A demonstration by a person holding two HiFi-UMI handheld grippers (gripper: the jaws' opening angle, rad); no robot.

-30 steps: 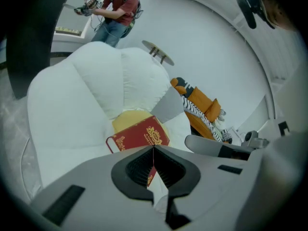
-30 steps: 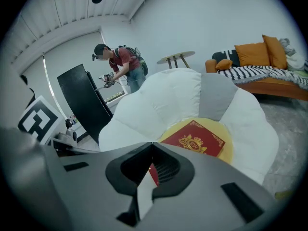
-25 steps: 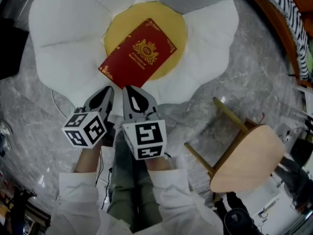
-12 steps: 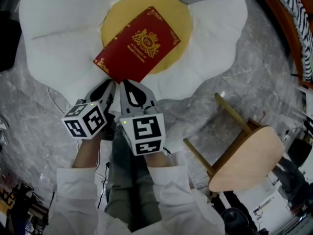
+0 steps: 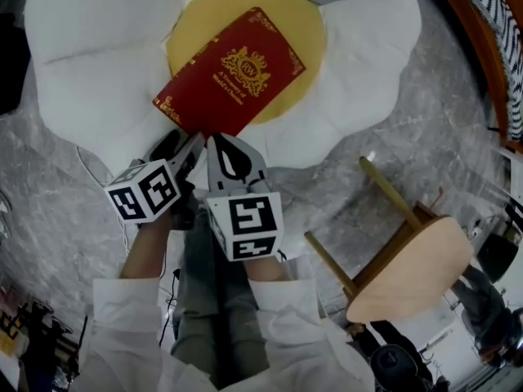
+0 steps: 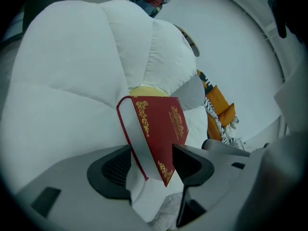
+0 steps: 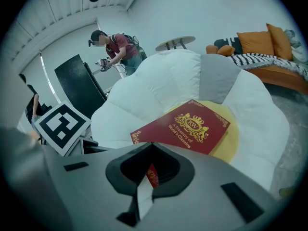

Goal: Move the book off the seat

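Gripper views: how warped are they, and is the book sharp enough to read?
Left gripper view: heavy fisheye, dark round vignette, book sharp. Right gripper view: same bowing, cover print readable. Head view: even light, no glare on the cover, edges curved.

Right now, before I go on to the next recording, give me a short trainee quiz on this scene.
1. True or false: the red book lies closed over the yellow centre of the seat.
2. What lies tipped over on the floor? A) lamp B) wooden stool C) bucket
3. Which tool's jaws stand apart?
Key: 1 true. 2 B. 3 the left tool; its jaws have just been opening, with the book's corner between them, unpressed.
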